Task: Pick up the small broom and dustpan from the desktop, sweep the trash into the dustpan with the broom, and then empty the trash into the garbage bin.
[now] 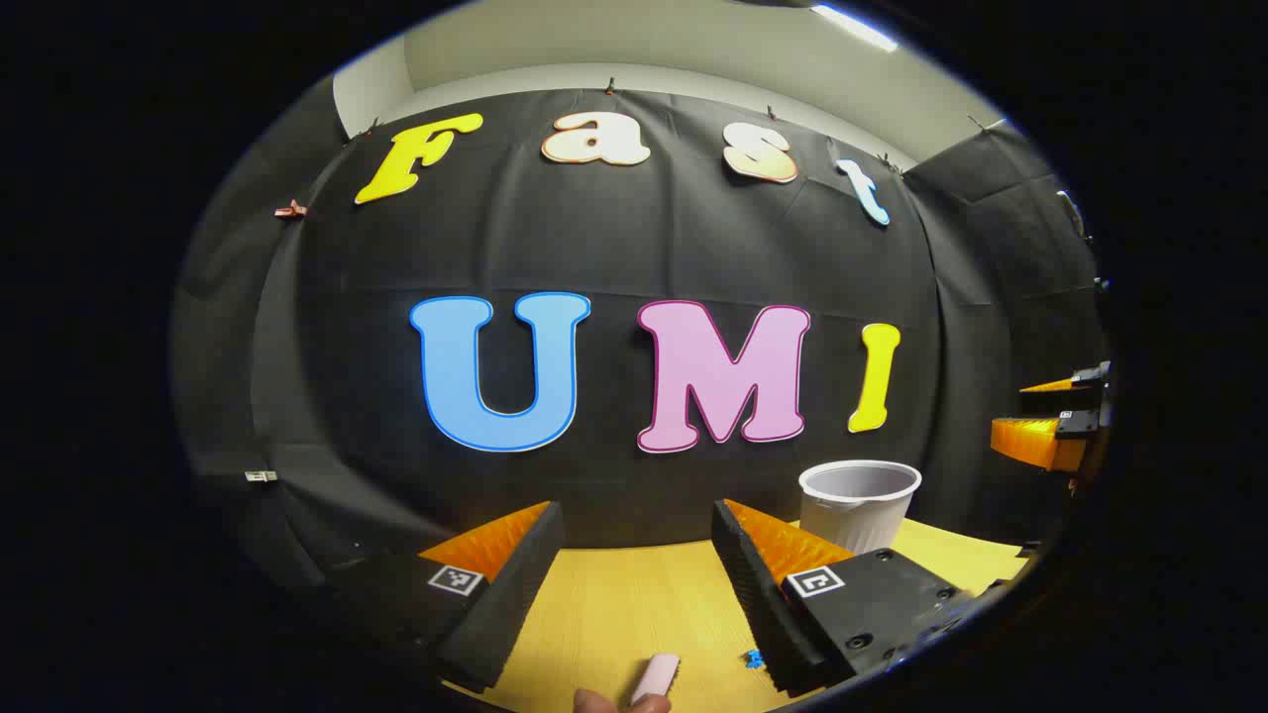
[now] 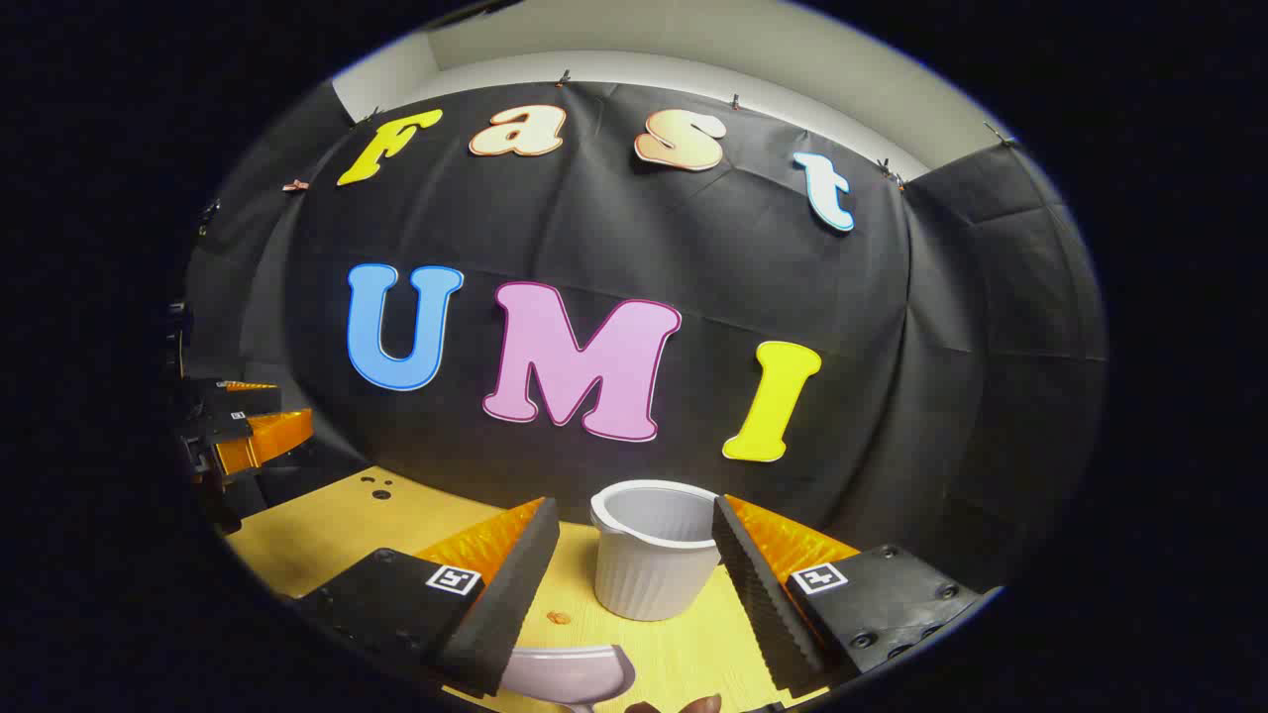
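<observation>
While both grippers are hovering above the yellow wood-grain desktop [image 1: 634, 604] with nothing between their fingers, the task is looking barely begun. The left gripper [image 1: 634, 584] is holding its fingers wide apart at the bottom of the left gripper view, and between them, at the very bottom edge, a pale pink rounded piece [image 1: 657, 676] is lying on the wood; it may be the small broom's handle, though too little of it is showing to be sure. A tiny blue scrap [image 1: 753, 658], probably part of the trash, is sitting just beside the right-hand finger. The right gripper [image 2: 634, 579] is likewise standing open and empty, framing the white ribbed plastic garbage bin [image 2: 654, 560] at lower centre of the right gripper view. Below the bin, at the bottom edge, the white plastic dustpan [image 2: 567, 673] is resting flat on the desktop, untouched, with a small brown crumb [image 2: 558, 618] lying between it and the bin. Judging from this, neither tool is yet being lifted, so the picking up, the sweeping and the emptying into the bin are all still waiting to be done.
</observation>
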Tool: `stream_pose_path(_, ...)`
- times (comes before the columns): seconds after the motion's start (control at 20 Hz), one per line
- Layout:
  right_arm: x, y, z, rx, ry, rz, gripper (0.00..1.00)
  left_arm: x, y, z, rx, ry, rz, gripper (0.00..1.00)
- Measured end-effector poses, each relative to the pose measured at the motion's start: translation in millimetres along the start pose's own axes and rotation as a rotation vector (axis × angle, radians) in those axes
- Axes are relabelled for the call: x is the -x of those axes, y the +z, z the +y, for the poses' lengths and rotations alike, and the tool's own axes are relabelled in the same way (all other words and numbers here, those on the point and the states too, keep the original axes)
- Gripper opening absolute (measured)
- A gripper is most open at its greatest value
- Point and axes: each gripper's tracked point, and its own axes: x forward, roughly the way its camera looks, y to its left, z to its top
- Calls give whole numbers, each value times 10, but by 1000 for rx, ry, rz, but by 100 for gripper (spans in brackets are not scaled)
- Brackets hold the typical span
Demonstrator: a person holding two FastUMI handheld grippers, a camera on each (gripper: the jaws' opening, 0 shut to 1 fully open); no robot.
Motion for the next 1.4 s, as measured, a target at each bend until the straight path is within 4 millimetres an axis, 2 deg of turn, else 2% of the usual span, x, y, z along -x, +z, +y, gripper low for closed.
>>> stream_pose_path(0.15, 46, -77, 65, 9, 31, 28, 97, 62, 13, -18, -1, -10, -7, 95)
stream_pose_path(0.3, 105, -371, 172, 6, 103, 132, 98, 112, -59, -11, -5, -4, 11, 95)
stream_pose_path(0.4, 200, -703, 211, 18, 151, 237, 98, 134, -97, -3, -3, 2, 17, 95)
stream_pose_path(0.65, 582, -1818, 295, 40, 269, 596, 96, 196, -170, 20, -6, 25, 35, 95)
stream_pose_path(0.8, 812, -2304, 330, 41, 300, 735, 95, 217, -226, 32, -7, 37, 52, 95)
stream_pose_path(0.95, 944, -2727, 374, 55, 329, 854, 94, 231, -246, 24, -16, 42, 59, 95)
stream_pose_path(1.05, 958, -2951, 415, 60, 348, 893, 93, 248, -283, 31, -26, 44, 68, 95)
stream_pose_path(1.25, 918, -3423, 440, 96, 362, 1002, 90, 263, -323, 45, -33, 54, 80, 95)
stream_pose_path(1.4, 860, -3696, 522, 82, 366, 1065, 88, 271, -354, 75, -47, 64, 85, 95)
